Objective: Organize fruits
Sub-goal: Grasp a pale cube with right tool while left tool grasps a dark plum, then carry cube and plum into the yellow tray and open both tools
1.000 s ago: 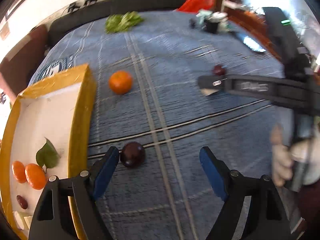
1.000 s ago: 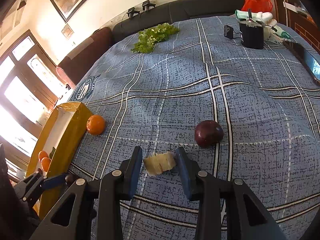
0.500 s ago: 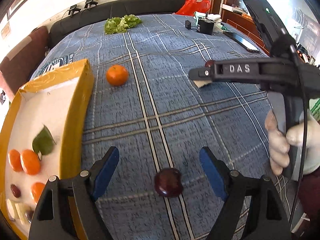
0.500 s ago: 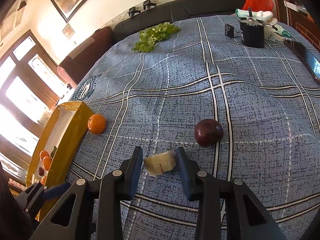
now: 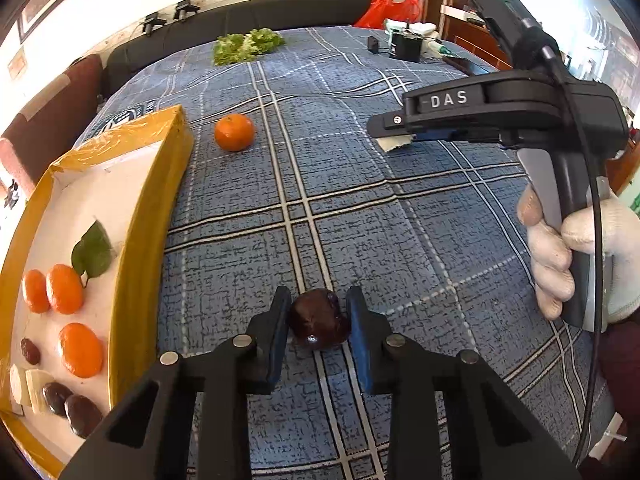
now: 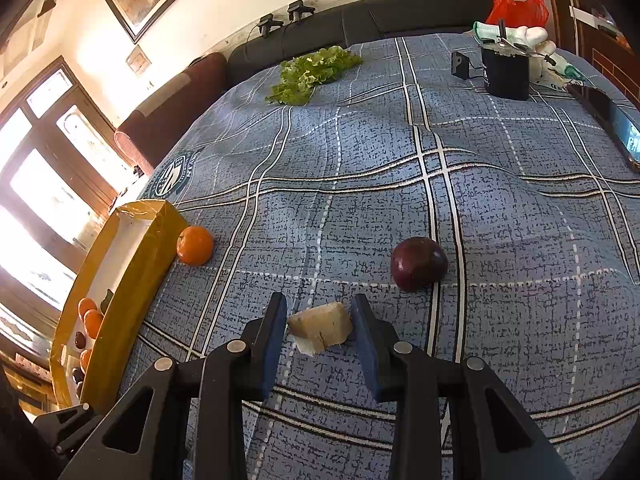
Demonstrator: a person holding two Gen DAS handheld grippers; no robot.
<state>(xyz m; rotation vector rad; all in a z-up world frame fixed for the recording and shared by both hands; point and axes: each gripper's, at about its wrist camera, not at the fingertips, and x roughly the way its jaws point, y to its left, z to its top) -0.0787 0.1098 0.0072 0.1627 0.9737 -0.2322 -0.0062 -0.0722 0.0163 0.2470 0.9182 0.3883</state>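
Observation:
My left gripper (image 5: pixel 318 320) is shut on a dark red plum (image 5: pixel 319 323) low over the blue plaid cloth. My right gripper (image 6: pixel 320 326) is shut on a pale fruit wedge (image 6: pixel 320 327) and holds it above the cloth; it also shows in the left wrist view (image 5: pixel 394 136). A yellow tray (image 5: pixel 150 216) at the left holds oranges (image 5: pixel 64 289), dark plums (image 5: pixel 82 414), pale slices and a leaf. A loose orange (image 5: pixel 234 132) lies next to the tray's far corner. A second plum (image 6: pixel 418 263) lies on the cloth right of the wedge.
Green lettuce (image 6: pixel 314 72) lies at the far side of the cloth. A black box (image 6: pixel 505 74), white items and a red bag (image 6: pixel 516 2) stand at the far right. A phone (image 6: pixel 618 128) lies by the right edge. A dark sofa back runs behind.
My left gripper moved over the dark plum and closed on it. My right gripper kept the wedge and stayed nearly still.

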